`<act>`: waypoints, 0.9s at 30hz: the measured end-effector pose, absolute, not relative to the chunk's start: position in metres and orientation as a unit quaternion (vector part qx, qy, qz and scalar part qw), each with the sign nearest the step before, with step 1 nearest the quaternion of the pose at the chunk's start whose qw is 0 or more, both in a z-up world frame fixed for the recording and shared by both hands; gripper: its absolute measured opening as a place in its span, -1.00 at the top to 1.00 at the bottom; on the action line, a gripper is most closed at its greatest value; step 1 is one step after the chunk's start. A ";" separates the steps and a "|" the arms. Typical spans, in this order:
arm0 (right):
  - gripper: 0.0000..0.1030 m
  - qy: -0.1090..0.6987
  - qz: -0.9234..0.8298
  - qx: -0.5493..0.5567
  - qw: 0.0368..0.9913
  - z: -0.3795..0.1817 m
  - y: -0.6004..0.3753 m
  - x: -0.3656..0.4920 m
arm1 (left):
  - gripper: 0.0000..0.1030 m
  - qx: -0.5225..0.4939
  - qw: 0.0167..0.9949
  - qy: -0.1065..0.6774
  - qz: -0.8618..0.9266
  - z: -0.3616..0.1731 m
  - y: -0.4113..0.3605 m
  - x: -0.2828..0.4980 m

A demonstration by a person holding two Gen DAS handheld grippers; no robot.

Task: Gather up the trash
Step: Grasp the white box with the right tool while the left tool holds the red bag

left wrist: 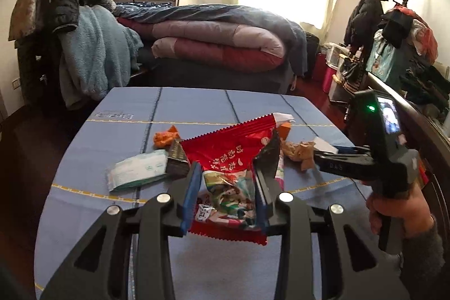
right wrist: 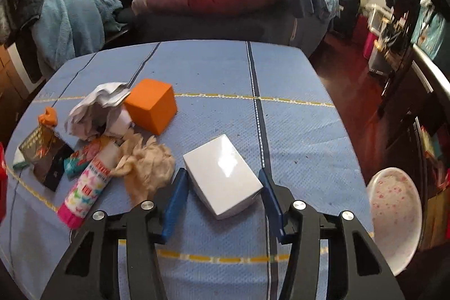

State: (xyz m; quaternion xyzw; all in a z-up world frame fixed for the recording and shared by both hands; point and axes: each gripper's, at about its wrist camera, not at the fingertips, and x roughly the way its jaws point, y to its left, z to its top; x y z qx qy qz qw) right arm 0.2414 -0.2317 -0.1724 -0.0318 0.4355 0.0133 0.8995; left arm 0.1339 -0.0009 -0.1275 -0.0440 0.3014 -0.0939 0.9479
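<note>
The left gripper (left wrist: 229, 182) is clamped on a red snack bag (left wrist: 230, 162), holding it lifted above the blue-clothed worktop (left wrist: 112, 137). Behind the bag on the worktop lie a pale green tissue pack (left wrist: 137, 169), a dark foil wrapper (left wrist: 177, 159) and an orange scrap (left wrist: 166, 137). The right gripper (right wrist: 222, 187) is spread wide, one finger on either side of a white box (right wrist: 222, 176) without touching it. Left of the box lie a beige crumpled tissue (right wrist: 146, 165), a pink glue stick (right wrist: 87, 184), crumpled white paper (right wrist: 98, 108) and an orange cube (right wrist: 152, 108). A speckled white bin (right wrist: 393, 218) stands right of the worktop.
</note>
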 end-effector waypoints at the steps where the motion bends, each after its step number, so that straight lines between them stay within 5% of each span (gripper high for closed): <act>1: -0.01 0.427 0.009 -0.045 0.903 -0.168 -0.228 0.233 | 0.29 -0.045 0.948 0.301 -0.090 -0.127 0.001 0.133; 27: -0.01 0.363 0.027 0.004 0.931 -0.124 -0.251 0.149 | 0.26 -0.027 0.956 0.283 -0.065 -0.105 -0.015 0.127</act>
